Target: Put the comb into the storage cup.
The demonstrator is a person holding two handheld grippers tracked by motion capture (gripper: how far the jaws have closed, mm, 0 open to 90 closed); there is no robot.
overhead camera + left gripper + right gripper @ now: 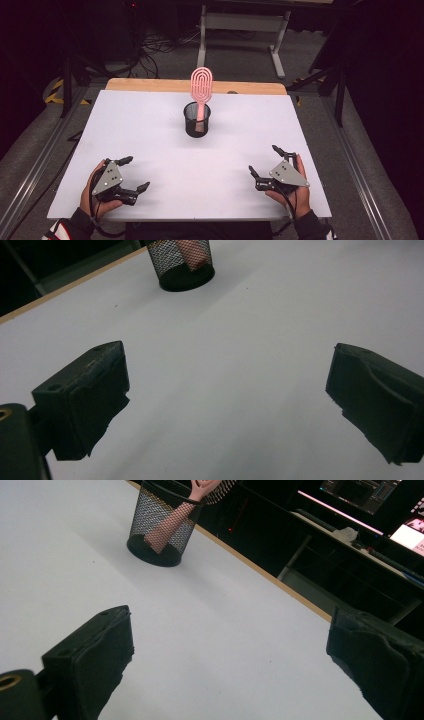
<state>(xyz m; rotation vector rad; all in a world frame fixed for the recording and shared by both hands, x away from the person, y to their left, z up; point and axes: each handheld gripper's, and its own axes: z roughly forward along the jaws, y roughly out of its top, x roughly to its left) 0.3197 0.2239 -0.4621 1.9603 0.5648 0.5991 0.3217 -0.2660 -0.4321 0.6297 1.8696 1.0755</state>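
Both hands low at near edge of worktop (150, 135): left gripper (136, 174) and right gripper (264, 160) fingers spread, empty, aimed inward. Brush (201, 90) upright in mesh cup (197, 120) at centre-back, well apart. Path between clear.

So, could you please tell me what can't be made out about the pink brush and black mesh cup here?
- Pink plastic brush: head cut off by the top edge in the right gripper view; handle blurred behind mesh.
- Black wire-mesh cup: rim cut off by the top edge in the left gripper view.
- Cup's bottom inside: hidden by its wall, high view.
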